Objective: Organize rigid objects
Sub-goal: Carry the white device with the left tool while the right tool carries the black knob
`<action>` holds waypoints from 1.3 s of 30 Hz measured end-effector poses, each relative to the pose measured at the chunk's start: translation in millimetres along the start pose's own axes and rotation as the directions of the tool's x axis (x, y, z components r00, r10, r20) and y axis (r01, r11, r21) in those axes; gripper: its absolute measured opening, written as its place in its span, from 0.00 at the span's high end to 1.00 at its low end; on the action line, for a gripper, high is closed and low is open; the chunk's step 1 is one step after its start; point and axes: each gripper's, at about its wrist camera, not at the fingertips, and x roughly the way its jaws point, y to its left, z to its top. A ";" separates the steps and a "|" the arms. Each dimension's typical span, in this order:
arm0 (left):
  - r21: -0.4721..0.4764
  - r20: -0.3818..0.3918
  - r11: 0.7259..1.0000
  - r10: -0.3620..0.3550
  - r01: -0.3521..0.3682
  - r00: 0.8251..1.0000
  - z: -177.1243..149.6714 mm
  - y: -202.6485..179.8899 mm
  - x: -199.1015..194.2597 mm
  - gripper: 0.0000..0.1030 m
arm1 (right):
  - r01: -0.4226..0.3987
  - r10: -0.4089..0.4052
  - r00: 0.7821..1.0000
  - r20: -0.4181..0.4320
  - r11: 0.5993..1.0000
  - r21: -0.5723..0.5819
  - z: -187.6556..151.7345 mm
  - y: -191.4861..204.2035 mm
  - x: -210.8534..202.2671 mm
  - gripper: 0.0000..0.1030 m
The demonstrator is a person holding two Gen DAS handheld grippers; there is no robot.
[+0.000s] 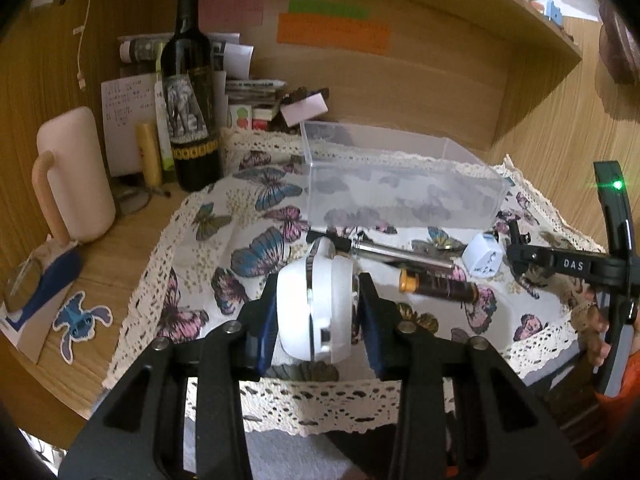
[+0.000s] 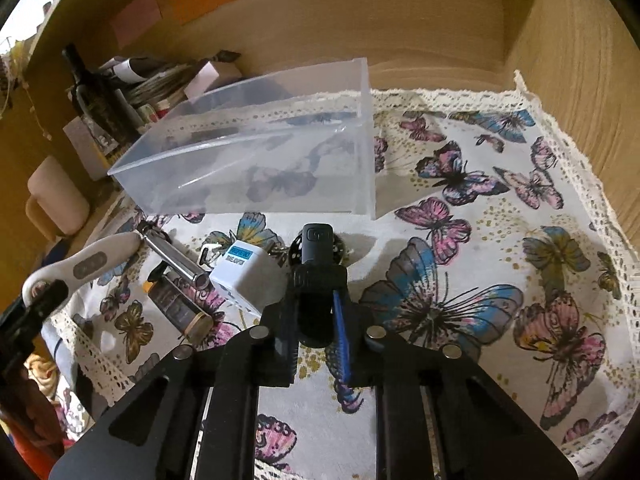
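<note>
My left gripper [image 1: 316,312] is shut on a white handle-like tool [image 1: 316,304]; it also shows in the right wrist view [image 2: 86,264], held above the butterfly cloth [image 2: 460,300]. My right gripper [image 2: 316,312] is shut on a small black device [image 2: 317,256] just above the cloth; that gripper shows at the right of the left wrist view [image 1: 520,246]. A clear plastic box [image 1: 396,184] stands empty behind them [image 2: 256,152]. A white plug adapter [image 2: 246,276], a metal cylinder [image 2: 176,258] and a dark tube with a gold cap [image 2: 180,308] lie on the cloth.
A wine bottle [image 1: 192,92], a pink mug [image 1: 74,176], papers and small boxes stand at the back left of the wooden desk. A wooden shelf wall [image 2: 580,80] rises at the right. A blue cartoon sticker [image 1: 80,320] lies on the desk.
</note>
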 end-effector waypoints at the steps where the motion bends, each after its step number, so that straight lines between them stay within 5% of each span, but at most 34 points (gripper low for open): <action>1: 0.000 0.011 1.000 -0.001 0.001 1.000 2.9 -0.4 -2.0 0.64 | -0.001 0.001 1.000 0.006 1.000 0.001 0.1 -0.3 -2.0 0.87; 39: 0.088 0.167 0.996 -0.023 0.009 0.986 79.8 -21.5 -16.8 0.64 | -0.097 0.100 0.977 0.190 0.995 -0.029 33.0 12.5 -37.7 0.87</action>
